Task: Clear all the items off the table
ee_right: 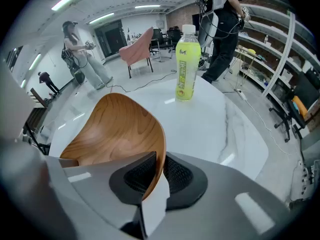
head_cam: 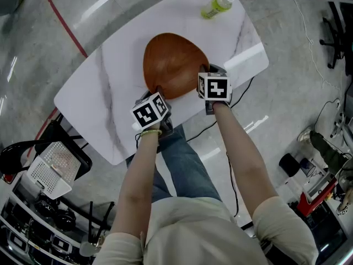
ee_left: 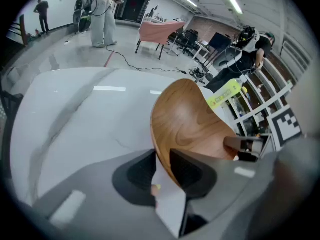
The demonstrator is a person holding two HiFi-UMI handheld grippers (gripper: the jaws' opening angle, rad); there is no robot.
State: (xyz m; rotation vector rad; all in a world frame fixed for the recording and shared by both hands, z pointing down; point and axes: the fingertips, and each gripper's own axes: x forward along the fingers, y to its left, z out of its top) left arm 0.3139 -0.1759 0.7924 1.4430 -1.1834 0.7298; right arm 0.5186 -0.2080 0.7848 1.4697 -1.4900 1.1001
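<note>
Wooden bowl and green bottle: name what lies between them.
Only bare marble tabletop separates the wooden bowl from the green bottle, clearest in the right gripper view.

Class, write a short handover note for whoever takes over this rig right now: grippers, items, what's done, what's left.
Left gripper: jaws straddle the wooden bowl rim, gap showing, not clamped.
Right gripper: jaws shut on the bowl's rim.
Items: bowl and upright green bottle both on the table.
Done: nothing cleared.
To do: clamp the left jaws, lift the bowl off, then the bottle.
</note>
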